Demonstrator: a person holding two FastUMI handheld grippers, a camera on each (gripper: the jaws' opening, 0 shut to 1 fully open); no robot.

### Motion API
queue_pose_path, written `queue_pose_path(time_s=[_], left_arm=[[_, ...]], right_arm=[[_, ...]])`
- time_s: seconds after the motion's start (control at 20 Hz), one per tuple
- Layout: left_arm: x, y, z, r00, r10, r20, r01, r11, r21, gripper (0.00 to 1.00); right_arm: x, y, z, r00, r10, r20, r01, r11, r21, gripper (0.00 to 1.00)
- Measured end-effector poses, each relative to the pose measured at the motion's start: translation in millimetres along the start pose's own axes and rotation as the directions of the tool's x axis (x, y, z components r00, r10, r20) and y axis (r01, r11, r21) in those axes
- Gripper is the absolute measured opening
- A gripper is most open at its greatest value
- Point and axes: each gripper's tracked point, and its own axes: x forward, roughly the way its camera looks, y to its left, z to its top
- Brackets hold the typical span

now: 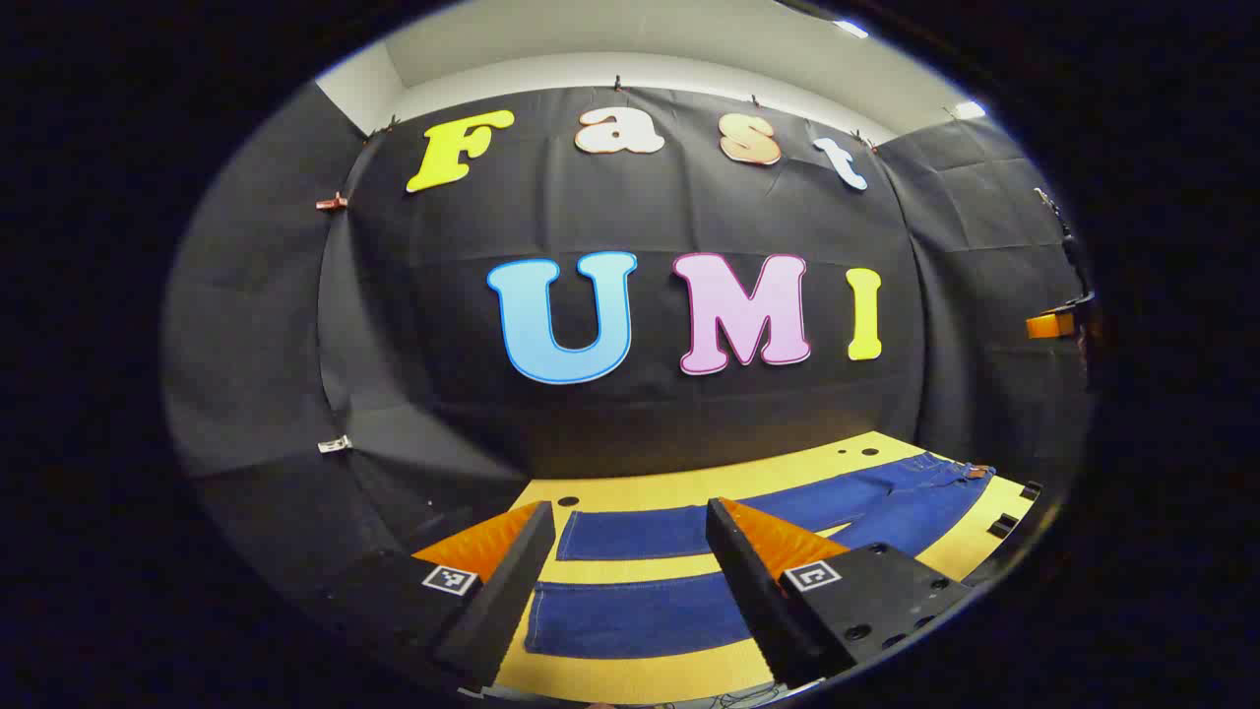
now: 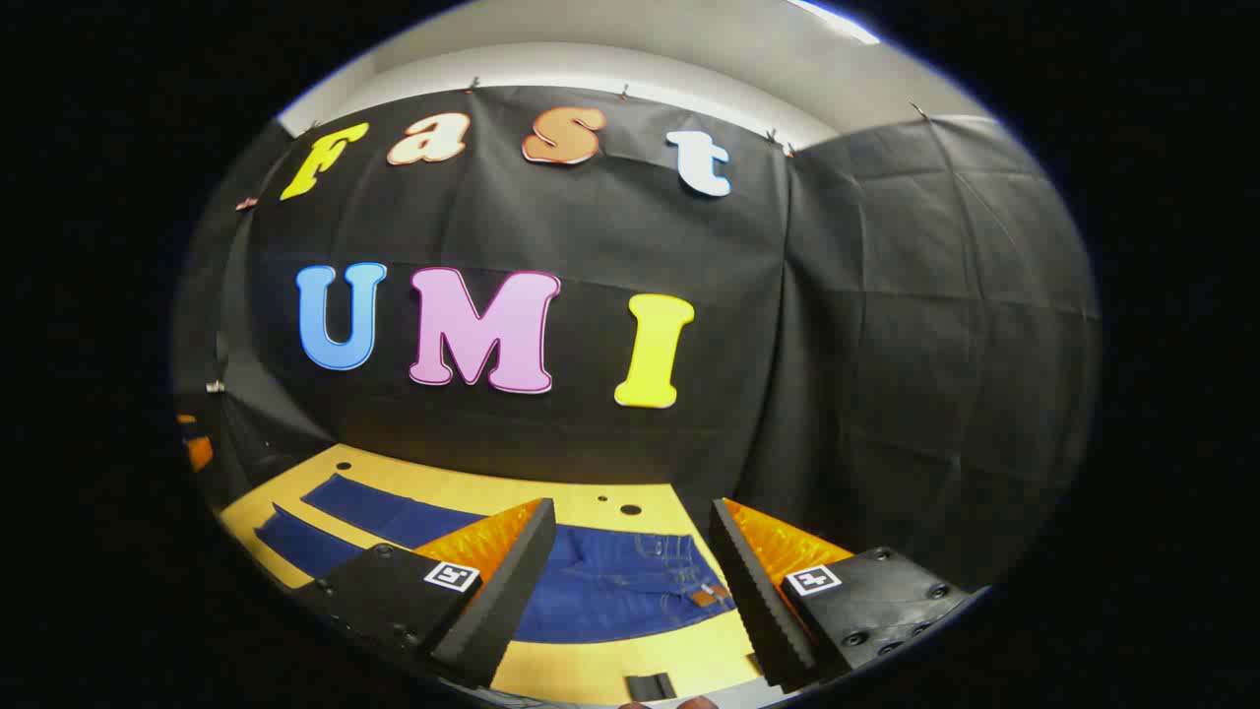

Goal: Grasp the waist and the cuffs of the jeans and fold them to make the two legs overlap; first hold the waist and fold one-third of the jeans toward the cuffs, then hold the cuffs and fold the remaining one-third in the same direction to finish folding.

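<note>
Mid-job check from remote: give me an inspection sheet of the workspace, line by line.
Surface: yellow tabletop with small round holes near the back edge.
Job's things: blue jeans lying flat and unfolded, legs apart with table showing between them; waist below the right claw, cuffs below the left.
Clutter: small dark block at the near table edge.
Grippers: left claw and right claw both open, holding nothing, above the jeans.
Cables: nothing seen.
Surroundings: black cloth booth wall.

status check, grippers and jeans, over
Left gripper open above cuffs. Right gripper open above waist. Jeans flat, legs apart, unfolded. Nothing in the way.
</note>
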Motion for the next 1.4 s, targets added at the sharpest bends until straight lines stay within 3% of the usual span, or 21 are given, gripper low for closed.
queue_pose_path(time_s=[0.05,0.4,0.9,1.1,1.25,1.3,1.4], left_arm=[[-0.3,-2.4,-1.6,1.000,-0.006,-0.003,0.006,1.000,-0.008,0.97],[-4.1,5.7,-1.0,1.000,-0.022,-0.006,0.022,1.000,0.016,0.97],[-2.7,18.5,-1.9,1.000,-0.015,-0.016,0.016,0.999,0.044,0.97],[-2.8,18.2,-17.1,0.997,-0.066,-0.045,0.072,0.987,0.145,0.98],[2.0,23.6,-59.0,0.974,-0.169,-0.148,0.197,0.959,0.205,0.98],[2.7,30.8,-82.3,0.957,-0.199,-0.212,0.242,0.948,0.207,0.98],[9.4,53.9,-122.7,0.917,-0.211,-0.339,0.298,0.927,0.229,0.98]], right_arm=[[-1.0,-2.4,-1.8,1.000,-0.008,-0.002,0.008,1.000,0.007,0.94],[2.9,-13.4,-2.2,0.999,-0.034,-0.006,0.033,0.998,-0.050,0.96],[13.3,3.9,-0.8,1.000,0.015,-0.016,-0.016,0.996,-0.093,0.96],[19.4,3.7,-21.9,0.996,0.049,-0.072,-0.058,0.989,-0.139,0.94],[40.9,-19.1,-76.7,0.978,0.056,-0.202,-0.109,0.959,-0.261,0.96],[48.6,-30.1,-99.2,0.963,0.043,-0.268,-0.124,0.948,-0.292,0.94],[55.9,-41.2,-145.8,0.907,0.063,-0.416,-0.187,0.946,-0.265,0.97]])
